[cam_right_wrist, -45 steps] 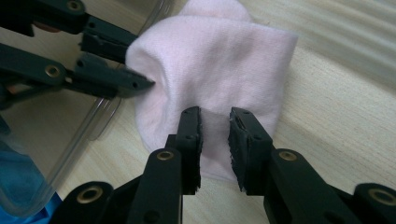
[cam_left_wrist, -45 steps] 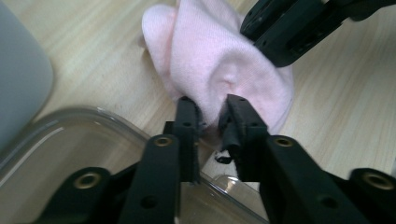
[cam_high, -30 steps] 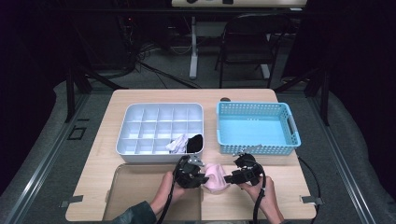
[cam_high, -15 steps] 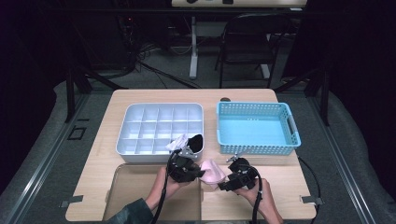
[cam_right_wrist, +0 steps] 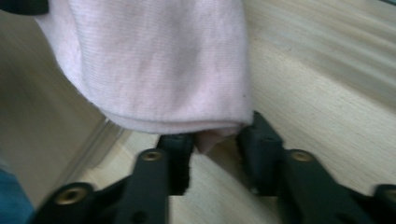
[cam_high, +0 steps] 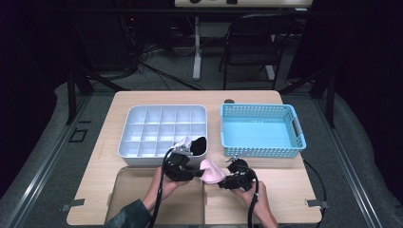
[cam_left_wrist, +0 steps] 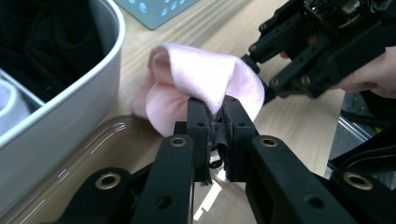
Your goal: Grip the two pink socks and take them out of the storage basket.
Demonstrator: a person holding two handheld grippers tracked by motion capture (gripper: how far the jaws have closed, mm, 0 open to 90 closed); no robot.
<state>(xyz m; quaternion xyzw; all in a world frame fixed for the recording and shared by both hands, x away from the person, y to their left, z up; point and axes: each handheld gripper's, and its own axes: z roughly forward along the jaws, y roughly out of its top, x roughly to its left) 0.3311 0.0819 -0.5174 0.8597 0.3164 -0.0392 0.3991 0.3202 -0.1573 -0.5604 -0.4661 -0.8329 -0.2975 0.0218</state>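
A soft pink cloth (cam_high: 212,172) hangs just above the table's front edge between both grippers. My left gripper (cam_high: 195,174) is shut on it: in the left gripper view the jaws (cam_left_wrist: 212,108) pinch a fold of the pink cloth (cam_left_wrist: 196,79). My right gripper (cam_high: 223,182) comes in from the right, and it also shows in the left gripper view (cam_left_wrist: 259,78) behind the cloth. In the right gripper view its jaws (cam_right_wrist: 217,141) have just been closing. They stand a little apart, with the lower hem of the pink cloth (cam_right_wrist: 154,60) between them.
A grey divided tray (cam_high: 142,151) sits left of centre, with a black cloth (cam_high: 199,144) and a white cloth (cam_high: 183,141) in its near right cells. A blue perforated basket (cam_high: 262,151) stands to the right. A clear sheet (cam_high: 135,194) lies at the front left.
Both hands have shifted left toward the tray's near corner. The pink cloth has come up off the table. The right gripper has drawn in close under the cloth's hem.
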